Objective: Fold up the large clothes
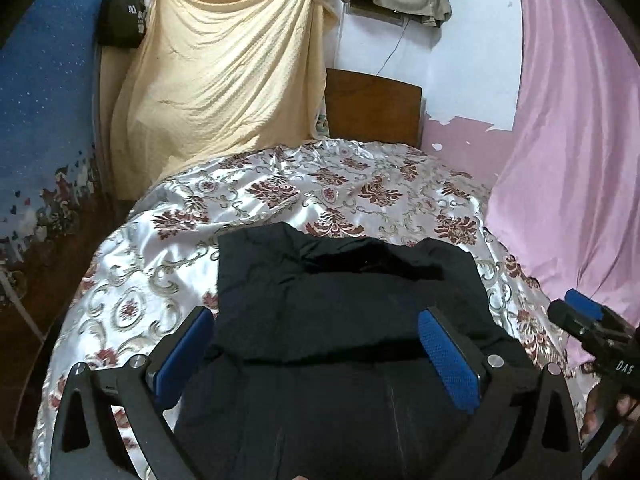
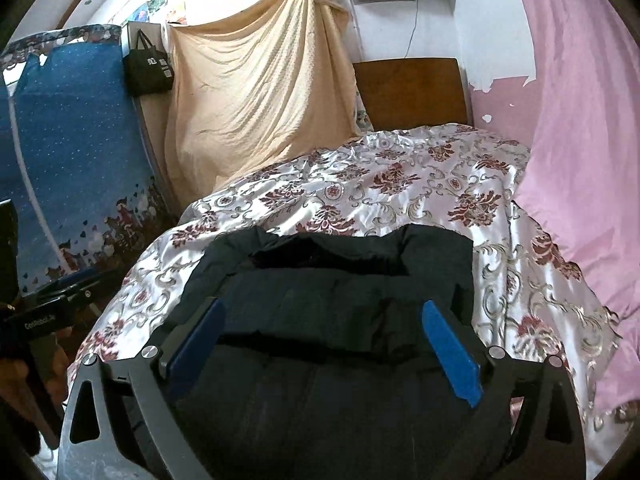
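Left wrist view, going left to right: a blue starry curtain (image 1: 44, 92) with a cartoon border hangs at the far left, then a black tote bag (image 1: 122, 20) on a hook, then a big tan sheet (image 1: 224, 76) with a bumpy, waffle-ish weave draped in soft folds. Next comes a plain brown wooden headboard (image 1: 374, 110) against a white wall with peeling pink paint, and a shiny pink curtain (image 1: 572, 140) on the far right. The bed is covered with a glossy satin bedspread (image 1: 280, 200), silvery white with maroon damask flowers and grey scrolls, pretty wrinkly. The black garment (image 1: 340, 300) lies on the near half of it, matte and soft, partly folded with a doubled layer across the front edge and a rumpled collar area at the back. The left gripper (image 1: 316, 356) hovers over the cloth with its jaws spread wide, blue knobbly rubber pads (image 1: 448, 364) on black fingers, nothing between them. At the right edge the right gripper (image 1: 580, 316) pokes in from the side. Right wrist view shows the same spread: the right gripper's jaws are also wide apart over the black garment, gripping nothing, flat blue pads facing inward.
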### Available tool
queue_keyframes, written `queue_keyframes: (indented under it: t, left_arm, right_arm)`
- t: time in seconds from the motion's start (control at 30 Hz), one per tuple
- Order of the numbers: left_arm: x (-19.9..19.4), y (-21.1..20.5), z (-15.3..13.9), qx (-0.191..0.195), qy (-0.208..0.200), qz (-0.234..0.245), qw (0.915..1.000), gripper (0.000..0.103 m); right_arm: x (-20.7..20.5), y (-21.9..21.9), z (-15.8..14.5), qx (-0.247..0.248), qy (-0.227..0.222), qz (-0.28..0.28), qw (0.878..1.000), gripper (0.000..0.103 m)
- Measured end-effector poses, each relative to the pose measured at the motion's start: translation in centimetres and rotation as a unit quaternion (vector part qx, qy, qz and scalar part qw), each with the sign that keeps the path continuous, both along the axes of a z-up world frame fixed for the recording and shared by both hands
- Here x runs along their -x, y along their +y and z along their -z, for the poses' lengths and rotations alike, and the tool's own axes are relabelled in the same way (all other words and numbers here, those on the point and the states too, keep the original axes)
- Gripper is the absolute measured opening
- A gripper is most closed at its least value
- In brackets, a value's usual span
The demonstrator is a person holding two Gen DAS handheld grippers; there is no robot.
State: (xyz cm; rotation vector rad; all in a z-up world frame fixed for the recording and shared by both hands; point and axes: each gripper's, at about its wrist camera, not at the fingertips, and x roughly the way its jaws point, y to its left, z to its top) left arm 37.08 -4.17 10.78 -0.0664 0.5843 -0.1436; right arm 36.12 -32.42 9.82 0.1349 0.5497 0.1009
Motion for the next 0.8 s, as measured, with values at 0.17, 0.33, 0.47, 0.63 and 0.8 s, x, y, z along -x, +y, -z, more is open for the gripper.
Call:
queue_keyframes:
  t: [0.17, 0.33, 0.47, 0.63, 0.8]
  left_arm:
    - [3.3, 0.5, -0.1, -0.009, 0.001, -0.006, 0.9999, 0.103]
    - [6.6, 0.5, -0.3, -0.015, 0.001, -0.004, 0.9999, 0.103]
    - [9.2, 0.5, -0.3, -0.026, -0.001, 0.009, 0.9996, 0.103]
    - [12.1, 0.6, 0.0, -0.047, -0.002, 0.03, 0.9984, 0.103]
    - [14.9, 1.4, 0.9, -0.064, 0.002, 0.043, 0.997, 0.103]
  right_arm:
    - [3.2, 0.1, -0.7, -0.008, 0.0, 0.0, 1.0, 0.097]
    - [6.4, 0.6, -1.3, -0.005, -0.005, -0.002, 1.0, 0.097]
    - [9.4, 1.2, -1.6, 0.008, -0.003, -0.014, 1.0, 0.097]
    - [12.8, 2.2, -1.8, 0.028, 0.001, -0.028, 0.999, 0.097]
    - [15.9, 3.2, -1.5, 0.055, 0.012, -0.044, 0.997, 0.097]
